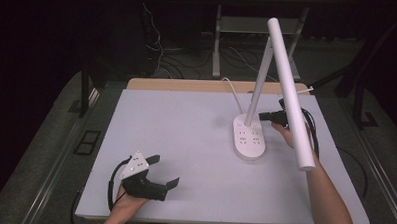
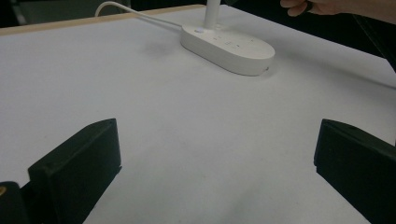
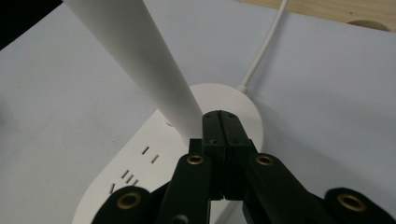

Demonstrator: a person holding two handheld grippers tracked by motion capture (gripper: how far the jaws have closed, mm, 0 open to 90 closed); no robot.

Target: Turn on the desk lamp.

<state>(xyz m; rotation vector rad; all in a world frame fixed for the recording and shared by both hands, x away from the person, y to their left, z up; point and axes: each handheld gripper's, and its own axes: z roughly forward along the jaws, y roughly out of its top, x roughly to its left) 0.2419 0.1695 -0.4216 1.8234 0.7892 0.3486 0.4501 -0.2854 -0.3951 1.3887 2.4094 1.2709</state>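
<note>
A white desk lamp stands at the table's right middle. Its oval base (image 1: 249,139) (image 2: 229,46) (image 3: 140,154) carries socket slots, and a slanted stem (image 1: 260,84) (image 3: 140,56) rises to a long tube head (image 1: 290,90). My right gripper (image 1: 260,115) (image 3: 219,116) is shut with nothing between its jaws. Its tips hang over the back of the base, right beside the stem's foot; I cannot tell whether they touch. My left gripper (image 1: 164,171) (image 2: 217,135) rests near the front left of the table, open wide and holding nothing.
The white tabletop (image 1: 186,131) has a wooden strip along its far edge. The lamp's white cord (image 1: 232,90) (image 3: 266,46) runs off the back. The tube head overhangs the right forearm (image 1: 328,196). Dark floor with cables and a metal frame lies beyond.
</note>
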